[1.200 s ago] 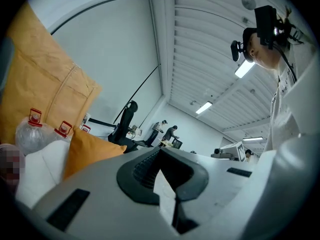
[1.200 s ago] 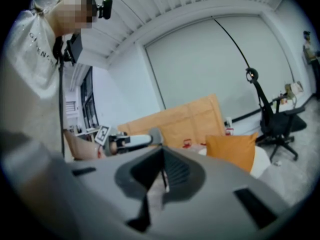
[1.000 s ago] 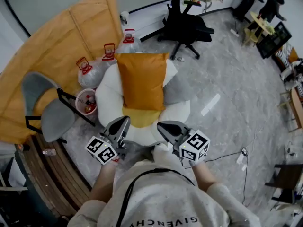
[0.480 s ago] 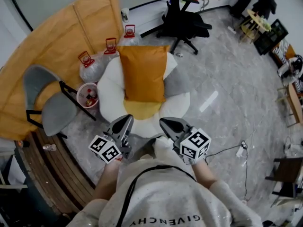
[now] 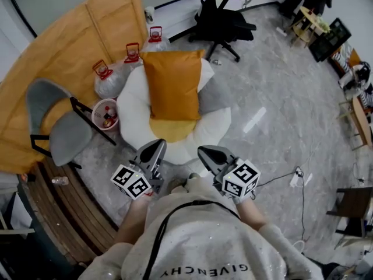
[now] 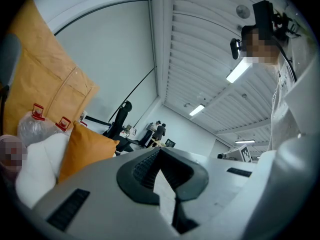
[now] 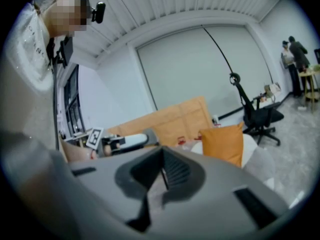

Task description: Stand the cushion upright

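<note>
Cushion (image 5: 173, 85), orange and square, is seen stood upright on the white flower-shaped floor seat (image 5: 131, 114), at the back of its yellow centre (image 5: 172, 129), with water jugs (image 5: 111, 81) just beside the seat. The left gripper (image 5: 155, 147) and the right gripper (image 5: 205, 153) are held close to the person's chest, well apart from the cushion. Both pairs of jaws are pressed together with nothing between them.

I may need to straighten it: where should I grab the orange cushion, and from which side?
Probably its upper corners, left tool and right tool coming from your side: the orange cushion leans back against the white seat, back covered, side edges free.
</note>
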The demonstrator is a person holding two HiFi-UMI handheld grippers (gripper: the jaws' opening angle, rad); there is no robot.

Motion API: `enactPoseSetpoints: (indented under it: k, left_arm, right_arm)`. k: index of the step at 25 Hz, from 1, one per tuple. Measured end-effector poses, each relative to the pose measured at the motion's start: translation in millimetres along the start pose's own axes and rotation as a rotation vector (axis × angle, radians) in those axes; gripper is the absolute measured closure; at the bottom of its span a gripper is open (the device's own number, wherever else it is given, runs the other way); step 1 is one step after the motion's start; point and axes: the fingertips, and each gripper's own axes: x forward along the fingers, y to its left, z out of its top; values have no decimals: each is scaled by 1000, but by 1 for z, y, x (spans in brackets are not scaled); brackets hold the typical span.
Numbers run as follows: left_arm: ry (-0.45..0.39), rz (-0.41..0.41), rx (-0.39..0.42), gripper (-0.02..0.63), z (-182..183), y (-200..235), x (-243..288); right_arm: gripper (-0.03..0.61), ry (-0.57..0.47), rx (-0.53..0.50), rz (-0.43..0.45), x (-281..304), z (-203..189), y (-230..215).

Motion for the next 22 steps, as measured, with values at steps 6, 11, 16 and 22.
enactPoseSetpoints:
  k: [6, 11, 16, 22]
  left_arm:
    - [1, -9, 19, 592, -1, -7, 7]
    - [9, -7, 6, 592, -2, -11, 14]
    - [6, -14, -16, 592, -5, -18, 16]
    - [10, -13, -16, 592, -5, -25, 18]
  right_arm:
    - [563, -3, -13, 6, -3, 5, -5]
    - [563, -4, -8, 11, -4, 11, -9]
    - [563, 1, -2, 4, -11, 9, -12]
    - [563, 8, 10, 3, -19, 6, -12]
